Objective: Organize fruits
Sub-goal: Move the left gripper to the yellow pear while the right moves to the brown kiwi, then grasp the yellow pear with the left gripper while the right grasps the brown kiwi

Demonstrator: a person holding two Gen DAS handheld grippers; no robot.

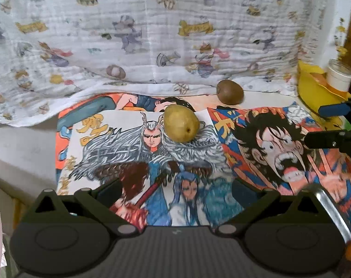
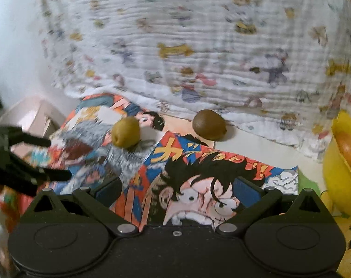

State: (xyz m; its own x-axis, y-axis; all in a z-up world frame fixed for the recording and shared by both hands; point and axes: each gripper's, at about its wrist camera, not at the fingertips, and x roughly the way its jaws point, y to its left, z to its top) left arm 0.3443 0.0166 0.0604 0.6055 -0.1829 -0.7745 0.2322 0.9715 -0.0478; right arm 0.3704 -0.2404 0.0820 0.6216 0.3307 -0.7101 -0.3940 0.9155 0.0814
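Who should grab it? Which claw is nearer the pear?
Left. The left claw faces the pear straight ahead; the right claw sits farther off, to its right.

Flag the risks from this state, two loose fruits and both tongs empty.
1. The yellow-green fruit and the brown kiwi are rounded and lie loose on paper posters; a glancing touch could roll them.
2. The left tongs and right tongs are both open facing the same fruits, so they may collide.
3. The yellow bowl already holds fruit; a drop could bounce out.
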